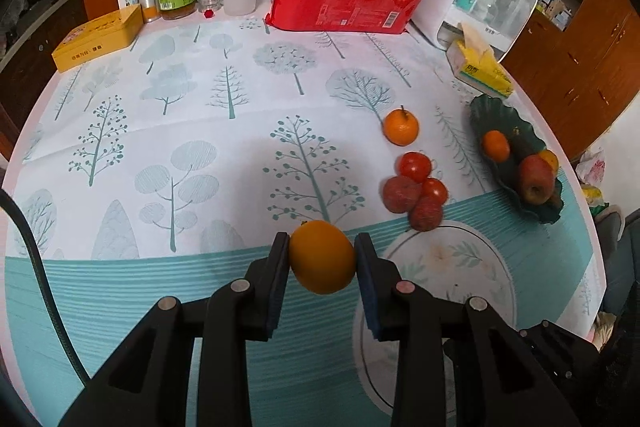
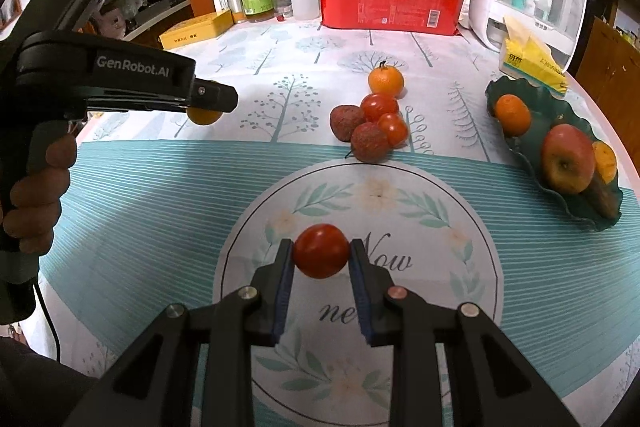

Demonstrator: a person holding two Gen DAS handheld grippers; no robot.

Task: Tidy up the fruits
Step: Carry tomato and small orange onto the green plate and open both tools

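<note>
Nearest the person, each tool is clenched on one fruit and holds it clear of the surface. The left tool (image 1: 322,257) pinches an orange (image 1: 322,257) across its middle, above the striped band near the front edge. The right tool (image 2: 320,251) pinches a small tomato (image 2: 320,251) above the round flower print at the front.

Both fruits are round and smooth, so the step in hand, carrying them to the green leaf-shaped dish (image 2: 520,151) at the right edge, likely goes best with the grip kept even and the pads across the widest part. The tomato is soft; squeezing harder could bruise it.

Further in, two tomatoes and two lychees (image 2: 370,125) lie touching in a cluster near the middle, with a mandarin (image 2: 385,81) just behind them. The dish already holds an apple (image 2: 567,159) and a mandarin, so each fruit should be lowered into a bare spot and released only once it rests there, lest it roll off the wavy rim.
</note>
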